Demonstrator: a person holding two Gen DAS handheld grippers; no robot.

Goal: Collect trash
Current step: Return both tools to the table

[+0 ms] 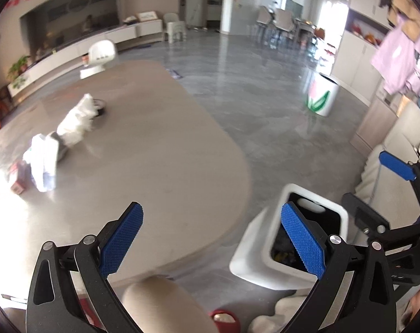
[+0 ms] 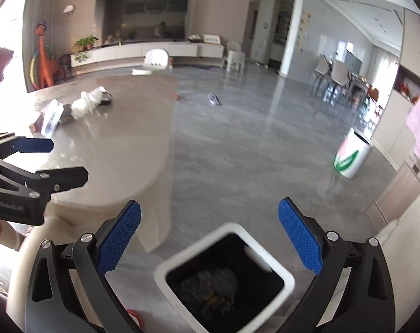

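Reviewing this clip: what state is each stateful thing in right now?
Left claw: open, nothing between its pads.
Right claw: open, empty, above the bin.
White trash bin: lid off, dark trash inside.
Crumpled white wrappers: lying on the table, uncollected.
Flower-print bin: upright on the floor.

Left gripper: my black two-finger left gripper with blue ribbed pads (image 1: pixel 211 238) is spread wide, nothing between, tilted downward.
Right gripper: my matching black right gripper with blue pads (image 2: pixel 209 236) gapes wide, empty, angled downward.
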